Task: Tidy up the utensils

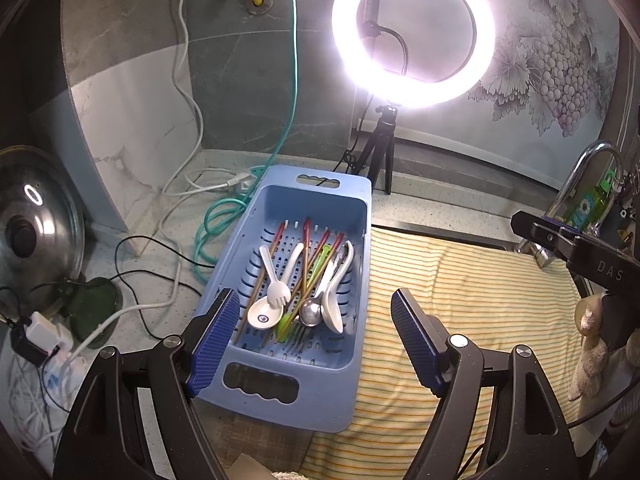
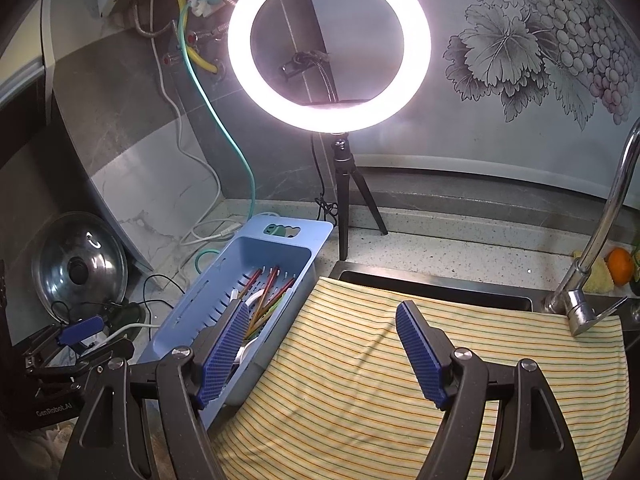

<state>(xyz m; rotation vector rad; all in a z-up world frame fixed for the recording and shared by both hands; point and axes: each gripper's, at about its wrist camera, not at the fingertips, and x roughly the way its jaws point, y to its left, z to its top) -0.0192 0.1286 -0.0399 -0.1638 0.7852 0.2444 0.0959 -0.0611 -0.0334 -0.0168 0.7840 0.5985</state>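
claws [image 1: 316, 306] over utensil-filled blue basket [image 1: 352, 216]

A lit ring light [image 1: 414, 32] ahead of both grippers blooms to white glare. Frames are sharp centrally; fisheye curvature and dark vignetting occupy the edges.

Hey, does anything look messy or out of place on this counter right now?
Yes. The utensils in the blue basket lie jumbled: chopsticks crisscross over white spoons, a spork and a metal spoon, unsorted. The basket also sits askew, overlapping the striped cloth.
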